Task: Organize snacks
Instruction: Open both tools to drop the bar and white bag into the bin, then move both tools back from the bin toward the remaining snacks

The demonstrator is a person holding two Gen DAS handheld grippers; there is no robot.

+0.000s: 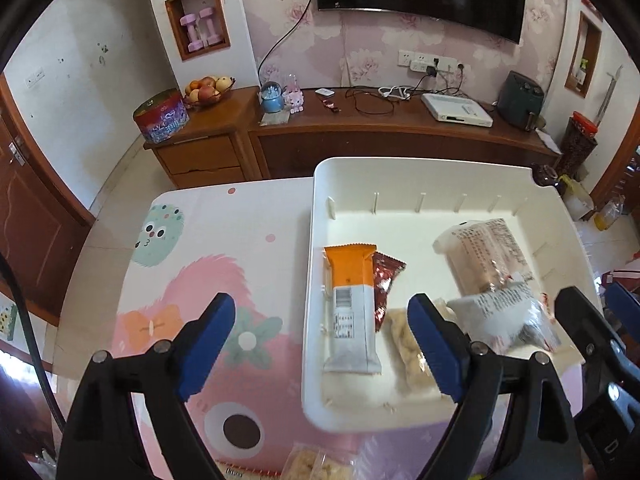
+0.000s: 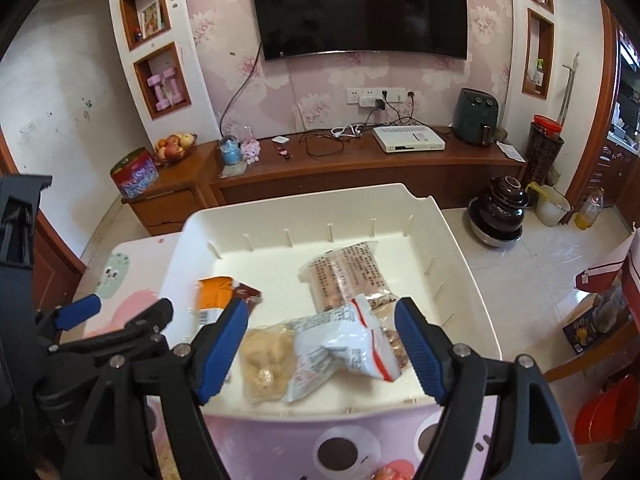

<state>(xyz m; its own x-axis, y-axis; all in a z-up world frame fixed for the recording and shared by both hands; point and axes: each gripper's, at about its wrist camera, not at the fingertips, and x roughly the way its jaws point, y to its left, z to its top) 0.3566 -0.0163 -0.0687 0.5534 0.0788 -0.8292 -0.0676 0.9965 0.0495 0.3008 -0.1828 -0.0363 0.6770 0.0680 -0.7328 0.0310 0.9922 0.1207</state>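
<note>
A cartoon-printed tabletop (image 1: 192, 280) carries a white bin (image 1: 400, 184) holding the snacks: an orange-and-white bar (image 1: 352, 304) with a barcode, and packets (image 2: 340, 344) whose fine print is unreadable. The left gripper (image 1: 324, 340) and right gripper (image 2: 320, 340) both hang over the bin, jaws apart, gripping nothing.

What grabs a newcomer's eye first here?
The white bin on the cartoon-print table, holding several snack packets: an orange-and-white wrapper by its left wall, a white-and-red pouch near the front. Both grippers' blue-padded fingers hang open over it, gripping nothing.

Soft daylight, fisheye-warped edges, slight blur.
</note>
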